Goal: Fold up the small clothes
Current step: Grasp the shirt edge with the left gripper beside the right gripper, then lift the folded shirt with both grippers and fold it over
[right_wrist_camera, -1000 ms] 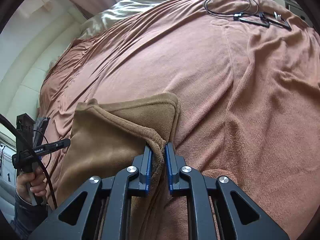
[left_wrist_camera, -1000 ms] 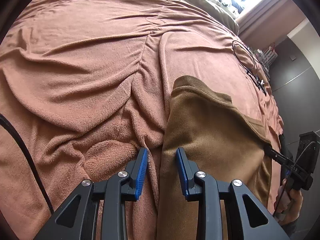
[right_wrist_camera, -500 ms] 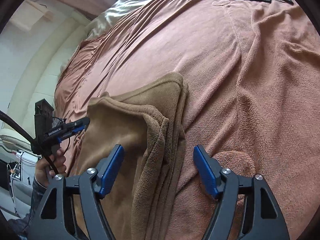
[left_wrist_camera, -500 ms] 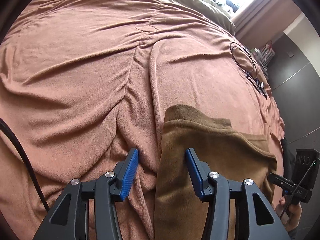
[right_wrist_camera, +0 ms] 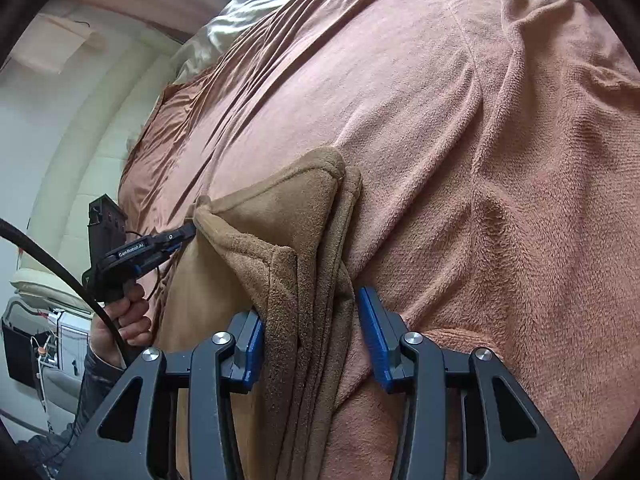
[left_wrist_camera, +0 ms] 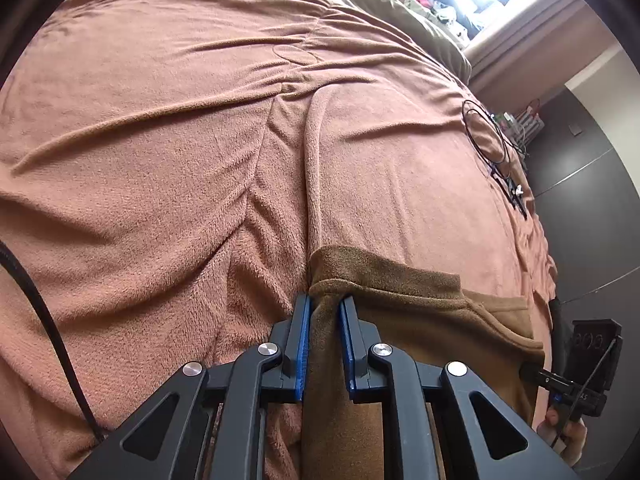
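On the bed: a brown garment (left_wrist_camera: 420, 320) is lying folded in several layers on a pinkish-brown blanket (left_wrist_camera: 160, 160).
Garment edges: the stacked edges are being seen from the right wrist view (right_wrist_camera: 304, 320), with one top layer lifted into a ridge and a rounded corner pointing away from the camera.
Left gripper (left_wrist_camera: 324, 344): its jaws are being drawn together, narrow, around the garment's left edge; the blue pads are being pressed against the fold on both sides, so the cloth is being pinched.
Same gripper from the other side: it is being seen in the right wrist view (right_wrist_camera: 182, 236) touching the garment's far corner, with the hand (right_wrist_camera: 120, 320) wrapped around its handle.
Right gripper (right_wrist_camera: 312, 336): its jaws are closing, at a middling width, with the layered edge lying between them; the left pad (right_wrist_camera: 250, 348) is touching the cloth, while the right pad is standing apart from it, over the blanket.
Right gripper in the left wrist view (left_wrist_camera: 576, 384): it is being held at the garment's right edge, partly cut off by the frame.
Blanket: it is being creased into long wrinkles running away from the garment.
Cable (left_wrist_camera: 486, 140): a black looped cable is lying on the blanket, well apart from the garment, near the far edge of the bed.
Farther off: an olive-green cover (left_wrist_camera: 400, 12) is lying beyond the blanket, below a bright window.
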`<action>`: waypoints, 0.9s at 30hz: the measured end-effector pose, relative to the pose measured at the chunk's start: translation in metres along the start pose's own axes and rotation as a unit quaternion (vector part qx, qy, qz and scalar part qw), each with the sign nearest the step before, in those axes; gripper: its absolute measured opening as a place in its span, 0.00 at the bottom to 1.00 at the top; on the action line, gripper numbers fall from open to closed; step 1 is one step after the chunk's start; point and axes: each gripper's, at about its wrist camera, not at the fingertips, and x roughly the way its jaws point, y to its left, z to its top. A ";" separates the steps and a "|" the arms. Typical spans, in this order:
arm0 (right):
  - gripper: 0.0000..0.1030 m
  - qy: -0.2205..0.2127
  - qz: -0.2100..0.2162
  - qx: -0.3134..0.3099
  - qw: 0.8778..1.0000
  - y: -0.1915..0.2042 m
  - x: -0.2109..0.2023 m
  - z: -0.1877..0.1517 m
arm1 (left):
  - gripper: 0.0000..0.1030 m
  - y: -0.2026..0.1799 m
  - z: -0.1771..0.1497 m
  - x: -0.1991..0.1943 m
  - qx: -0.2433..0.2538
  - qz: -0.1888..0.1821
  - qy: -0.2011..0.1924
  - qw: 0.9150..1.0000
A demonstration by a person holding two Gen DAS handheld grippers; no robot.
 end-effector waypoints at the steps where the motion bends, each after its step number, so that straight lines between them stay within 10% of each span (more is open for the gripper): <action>1: 0.39 0.000 0.003 0.001 1.000 -0.002 -0.001 -0.001 | 0.19 0.001 -0.001 -0.001 -0.006 -0.007 0.005 1.000; 12: 0.38 0.014 0.058 0.037 0.997 -0.024 0.013 0.012 | 0.23 0.001 -0.008 0.005 -0.018 -0.036 0.040 0.998; 16: 0.15 0.008 0.025 0.027 0.999 -0.012 0.012 0.013 | 0.08 -0.012 -0.007 0.001 0.007 -0.020 0.027 0.999; 27: 0.12 -0.048 -0.032 -0.052 0.997 0.057 -0.036 -0.006 | 0.05 -0.036 -0.013 -0.069 0.033 -0.077 -0.034 0.996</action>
